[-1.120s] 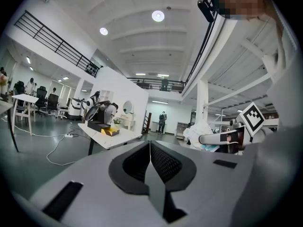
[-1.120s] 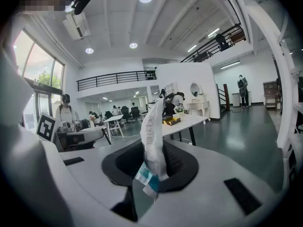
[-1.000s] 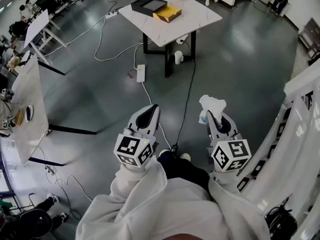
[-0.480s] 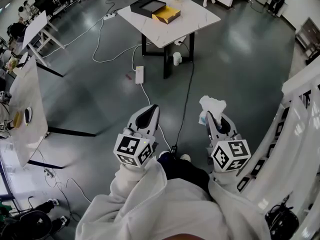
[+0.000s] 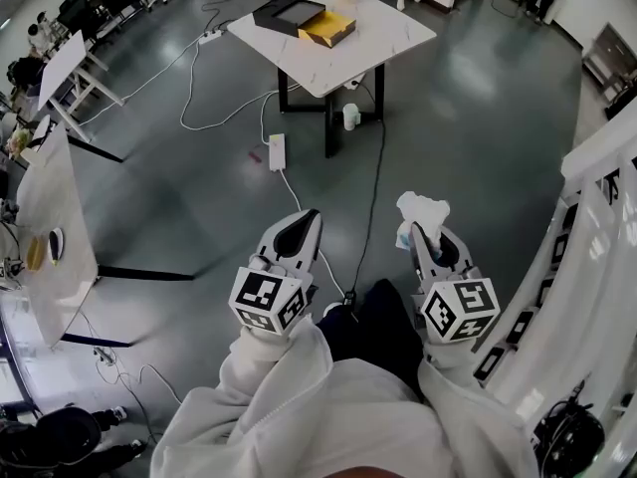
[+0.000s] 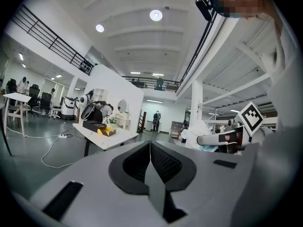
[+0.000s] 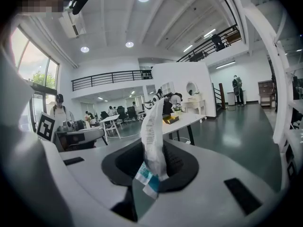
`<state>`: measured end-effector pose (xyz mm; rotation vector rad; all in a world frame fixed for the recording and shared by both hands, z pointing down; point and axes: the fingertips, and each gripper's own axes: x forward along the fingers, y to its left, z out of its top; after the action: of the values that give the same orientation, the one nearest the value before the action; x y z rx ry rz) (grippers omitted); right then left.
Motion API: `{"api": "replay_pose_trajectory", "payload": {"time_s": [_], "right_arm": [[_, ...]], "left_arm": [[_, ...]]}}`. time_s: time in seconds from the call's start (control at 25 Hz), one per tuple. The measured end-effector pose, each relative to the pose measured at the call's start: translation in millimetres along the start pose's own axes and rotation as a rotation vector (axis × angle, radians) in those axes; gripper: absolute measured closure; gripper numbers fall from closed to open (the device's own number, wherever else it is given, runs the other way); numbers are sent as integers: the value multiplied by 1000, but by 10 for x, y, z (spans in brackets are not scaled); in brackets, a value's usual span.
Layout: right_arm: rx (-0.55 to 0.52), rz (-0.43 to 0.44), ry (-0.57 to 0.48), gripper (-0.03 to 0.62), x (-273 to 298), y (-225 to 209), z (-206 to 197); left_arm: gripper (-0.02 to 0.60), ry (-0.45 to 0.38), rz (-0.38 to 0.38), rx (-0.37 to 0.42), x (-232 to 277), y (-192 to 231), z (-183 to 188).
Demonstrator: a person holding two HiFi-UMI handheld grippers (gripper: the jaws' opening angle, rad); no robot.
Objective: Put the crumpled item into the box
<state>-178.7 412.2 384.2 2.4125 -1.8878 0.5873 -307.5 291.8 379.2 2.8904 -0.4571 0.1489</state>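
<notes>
Right gripper view shows the right gripper (image 7: 152, 151) pinching a crumpled packet (image 7: 152, 126) by its lower, blue-printed end. The white bulk stands up clear of the jaws, a hold that looks meant to let it fall free once the jaws part.

From the head view, the right gripper (image 5: 413, 235) is carried low in front of the person with the packet (image 5: 422, 210) at its tip, pointing ahead over bare floor (image 5: 199, 197). The left gripper (image 5: 304, 222) rides alongside at the same height, its jaws pressed together on nothing. It seems to be kept idle, since one gripper can manage so light a load. The left gripper view confirms the left gripper (image 6: 150, 148) is empty.

The goal lies well apart, across the floor. A white table (image 5: 388, 38) bears a black box (image 5: 291, 11) with a yellow box (image 5: 333, 28) just beside it, near the far corner. Which of the two is meant to take the packet cannot be told from here.

A cable (image 5: 373, 197) trails across the floor between the person and the table, and it could catch a foot on the walk over.
</notes>
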Motion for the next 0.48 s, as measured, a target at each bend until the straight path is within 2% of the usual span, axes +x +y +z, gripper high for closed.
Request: {"api": "replay_pose_trajectory", "payload": {"time_s": [0.24, 0.48], "right_arm": [[18, 9, 11, 503, 182, -64, -65], [20, 46, 33, 505, 572, -241, -16]], "left_arm": [[563, 19, 9, 3, 126, 115, -73], [562, 28, 30, -11, 482, 295, -99]]}}
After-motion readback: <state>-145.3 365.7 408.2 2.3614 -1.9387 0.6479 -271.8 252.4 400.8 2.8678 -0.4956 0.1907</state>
